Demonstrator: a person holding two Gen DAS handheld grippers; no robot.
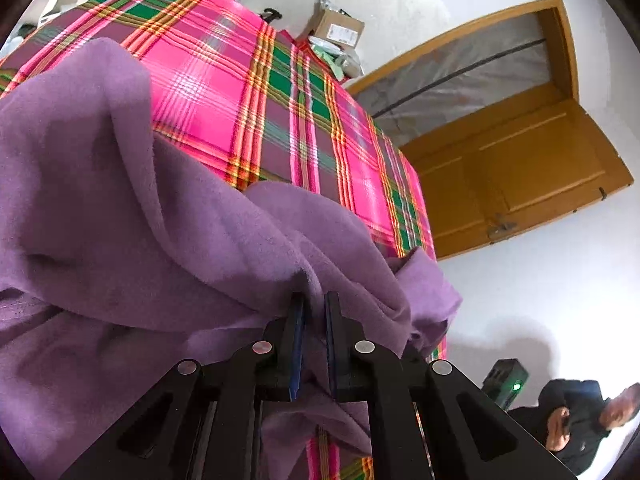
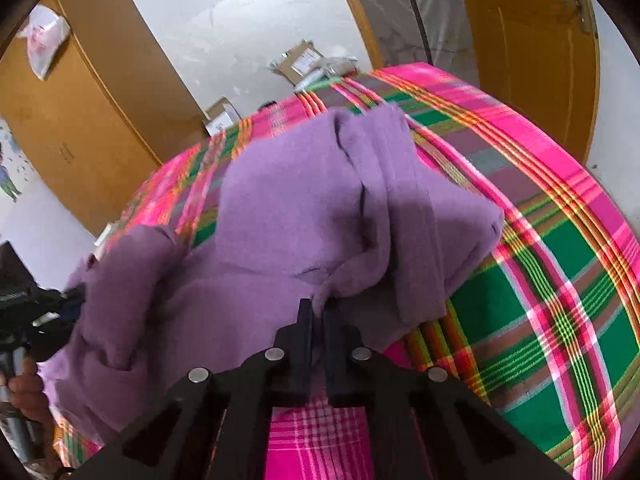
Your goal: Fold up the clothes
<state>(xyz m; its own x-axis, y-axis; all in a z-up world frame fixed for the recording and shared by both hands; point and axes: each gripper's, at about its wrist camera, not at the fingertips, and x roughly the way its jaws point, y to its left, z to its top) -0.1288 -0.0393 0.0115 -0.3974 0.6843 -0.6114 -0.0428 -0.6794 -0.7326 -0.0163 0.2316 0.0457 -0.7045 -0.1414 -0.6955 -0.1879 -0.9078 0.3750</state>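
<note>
A purple fleece garment [image 1: 120, 216] lies bunched on a pink and green plaid cloth [image 1: 224, 92]. My left gripper [image 1: 316, 304] is shut on a gathered edge of the garment near the cloth's corner, and fabric drapes over both fingers. In the right wrist view the same purple garment [image 2: 288, 216] spreads across the plaid cloth [image 2: 540, 264]. There my right gripper [image 2: 318, 310] is shut on a pinched fold at the garment's near edge. At the left edge of that view the left gripper [image 2: 60, 304] shows, holding the garment's other end.
Cardboard boxes [image 1: 336, 28] and packets sit beyond the far side of the plaid surface against a white wall. An orange-brown door [image 1: 516, 176] stands open at the right. A person in dark clothing [image 1: 580, 416] crouches low right. A wooden wardrobe [image 2: 80, 112] stands at the left.
</note>
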